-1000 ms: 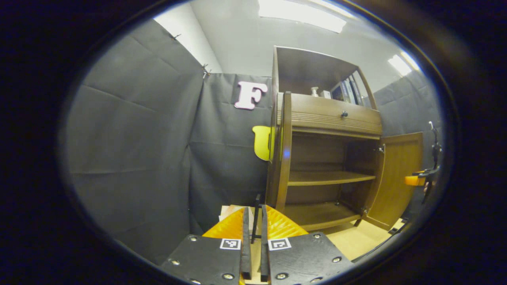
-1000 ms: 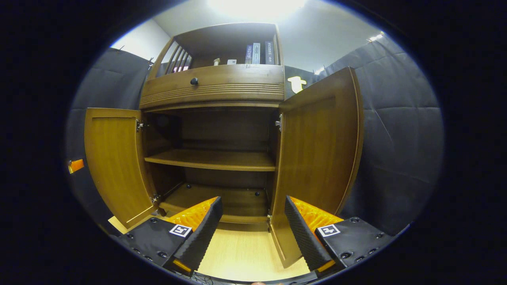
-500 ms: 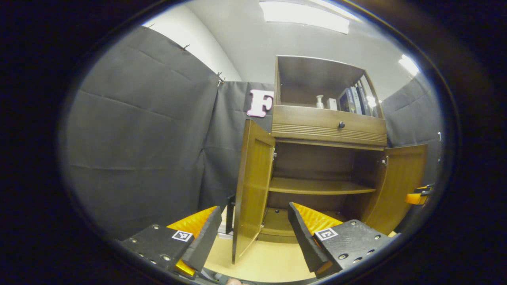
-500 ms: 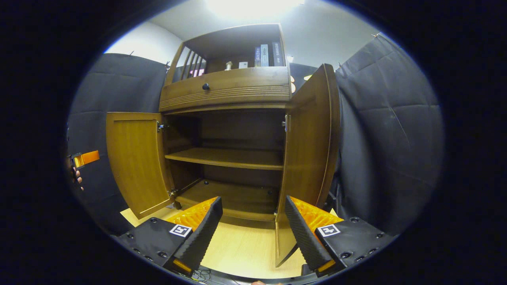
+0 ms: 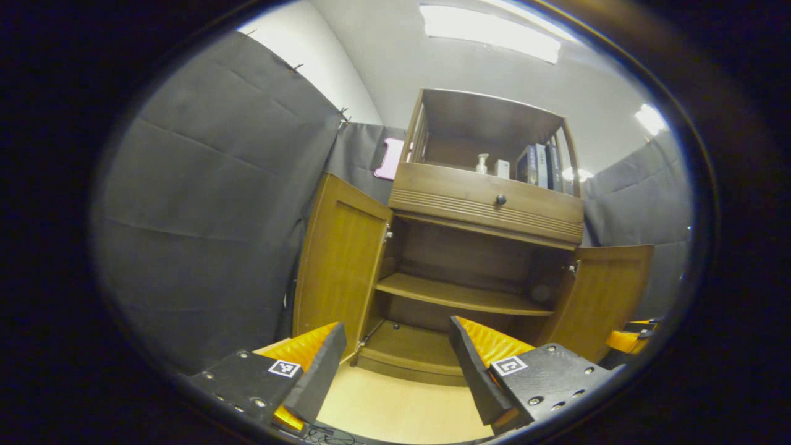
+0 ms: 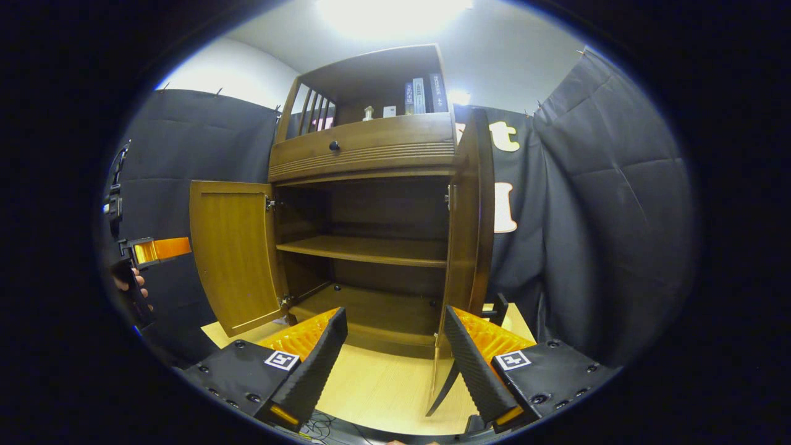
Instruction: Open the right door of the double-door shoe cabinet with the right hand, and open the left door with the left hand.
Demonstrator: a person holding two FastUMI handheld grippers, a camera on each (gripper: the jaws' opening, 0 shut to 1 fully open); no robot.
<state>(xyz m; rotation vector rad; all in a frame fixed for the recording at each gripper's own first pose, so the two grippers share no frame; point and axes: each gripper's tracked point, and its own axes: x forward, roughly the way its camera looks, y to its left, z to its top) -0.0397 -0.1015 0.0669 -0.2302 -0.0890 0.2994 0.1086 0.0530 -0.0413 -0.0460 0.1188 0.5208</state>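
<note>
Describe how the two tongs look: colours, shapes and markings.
Both the left tongs and the right tongs have two black wedge-shaped fingers with ribbed inner pads, orange ridged backs, screwed black plates, and a small square black-and-white marker on each finger.

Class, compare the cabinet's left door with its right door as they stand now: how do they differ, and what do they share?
In the right gripper view, the left door shows its broad inner panel, while the right door shows nearly edge-on. The left door's bottom corner hangs clear of the gripper fingers; the right door's bottom edge sits just beside a finger. Shared: both are brown wood, swung open, and held by no gripper.
</note>
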